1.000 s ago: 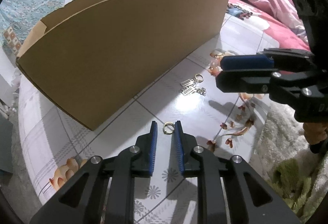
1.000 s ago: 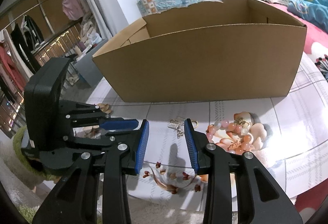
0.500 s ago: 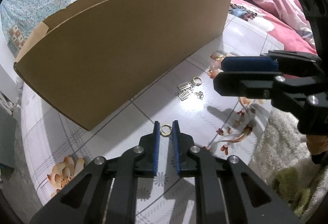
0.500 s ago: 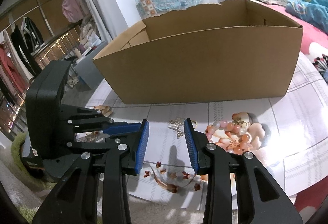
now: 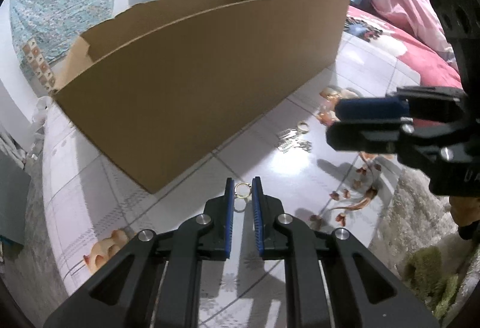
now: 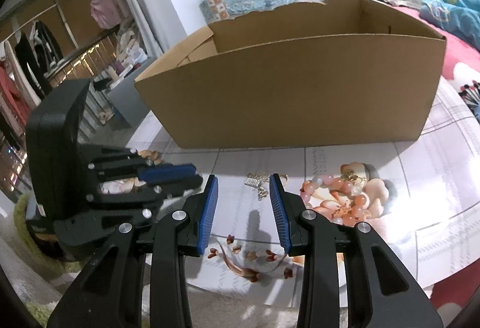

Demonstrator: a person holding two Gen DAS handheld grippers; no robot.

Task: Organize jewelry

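A small gold ring [image 5: 243, 190] sits pinched between the blue pads of my left gripper [image 5: 243, 187], held just above the tiled tabletop [image 5: 315, 178] with its reflection below it. The open cardboard box [image 5: 195, 82] stands right behind it. My right gripper [image 6: 243, 181] stands open above the table with nothing between its fingers. Just past its tips lie silver earrings [image 6: 258, 181] and another gold ring [image 6: 285, 177]. A pink bead bracelet [image 6: 345, 196] lies to their right. In the right wrist view my left gripper [image 6: 195, 173] shows at the left.
The cardboard box [image 6: 300, 88] spans the back of the table. A green shaggy rug [image 5: 426, 277] lies below the table's near edge. Pink and blue bedding [image 5: 405, 13] is piled behind on the right, and clothes racks [image 6: 36, 58] stand far left.
My left gripper's jaws have narrowed onto the gold ring, and the ring now hangs just off the table. The right gripper has not moved.
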